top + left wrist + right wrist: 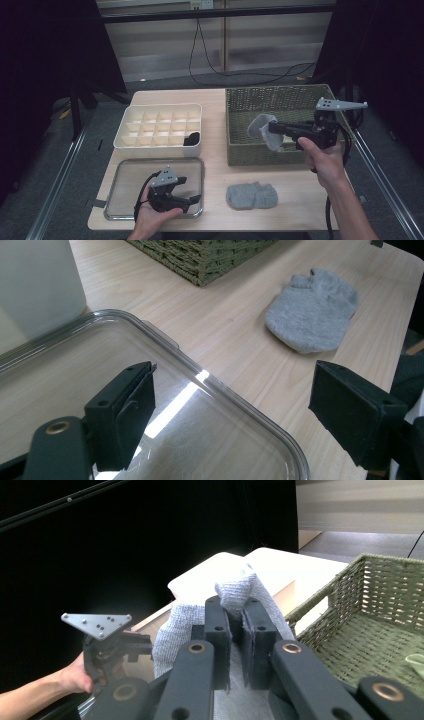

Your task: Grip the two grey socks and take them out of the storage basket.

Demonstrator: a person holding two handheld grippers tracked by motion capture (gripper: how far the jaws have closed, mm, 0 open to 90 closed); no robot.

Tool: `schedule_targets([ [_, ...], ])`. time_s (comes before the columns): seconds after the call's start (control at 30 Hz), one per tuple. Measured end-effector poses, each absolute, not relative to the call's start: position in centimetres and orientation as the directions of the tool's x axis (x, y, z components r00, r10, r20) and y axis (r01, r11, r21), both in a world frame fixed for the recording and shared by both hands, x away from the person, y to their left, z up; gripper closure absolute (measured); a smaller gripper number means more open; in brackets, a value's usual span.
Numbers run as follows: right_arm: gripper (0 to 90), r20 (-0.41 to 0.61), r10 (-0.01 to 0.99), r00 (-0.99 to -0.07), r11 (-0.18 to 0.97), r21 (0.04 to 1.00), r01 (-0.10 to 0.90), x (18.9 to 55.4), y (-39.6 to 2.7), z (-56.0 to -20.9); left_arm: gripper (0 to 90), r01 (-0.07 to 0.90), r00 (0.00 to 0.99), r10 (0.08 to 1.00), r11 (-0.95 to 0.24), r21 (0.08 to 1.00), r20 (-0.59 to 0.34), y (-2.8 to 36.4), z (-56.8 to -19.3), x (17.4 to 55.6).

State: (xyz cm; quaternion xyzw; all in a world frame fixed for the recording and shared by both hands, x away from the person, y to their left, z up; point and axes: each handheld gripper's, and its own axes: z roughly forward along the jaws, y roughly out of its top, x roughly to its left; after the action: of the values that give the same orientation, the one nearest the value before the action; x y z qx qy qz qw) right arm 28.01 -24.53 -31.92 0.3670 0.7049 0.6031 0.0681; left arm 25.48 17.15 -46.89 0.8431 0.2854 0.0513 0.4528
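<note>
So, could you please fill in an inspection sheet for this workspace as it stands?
Surface: light wooden table, bare between the things.
Job's things: pale grey sock lifted over the wicker basket; a second grey sock flat near the front edge; white divider box with a dark item in one front cell.
Clutter: clear plastic lid lying flat.
Grippers: right gripper with jaws shut on the lifted sock; left gripper with jaws open over the lid, holding nothing.
Cables: black cable across the floor behind the table.
Surroundings: dark curtains either side.
</note>
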Motion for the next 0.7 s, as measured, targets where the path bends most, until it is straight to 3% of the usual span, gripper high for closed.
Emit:
schedule_targets([
  [0.53, 84.0, 0.383, 0.599, -0.703, 0.023, 0.869, 0.494, 25.4, -23.4, -36.2, 20.2, 0.419, 0.839, 0.519, -0.428, 0.801, -0.162, 16.2, -46.7, 24.9],
  [0.7, 84.1, 0.387, 0.598, -0.702, 0.046, 0.858, 0.512, 24.9, -23.0, -37.3, 25.5, 0.415, 0.849, 0.497, -0.423, 0.806, -0.176, 15.8, -46.5, 24.9],
])
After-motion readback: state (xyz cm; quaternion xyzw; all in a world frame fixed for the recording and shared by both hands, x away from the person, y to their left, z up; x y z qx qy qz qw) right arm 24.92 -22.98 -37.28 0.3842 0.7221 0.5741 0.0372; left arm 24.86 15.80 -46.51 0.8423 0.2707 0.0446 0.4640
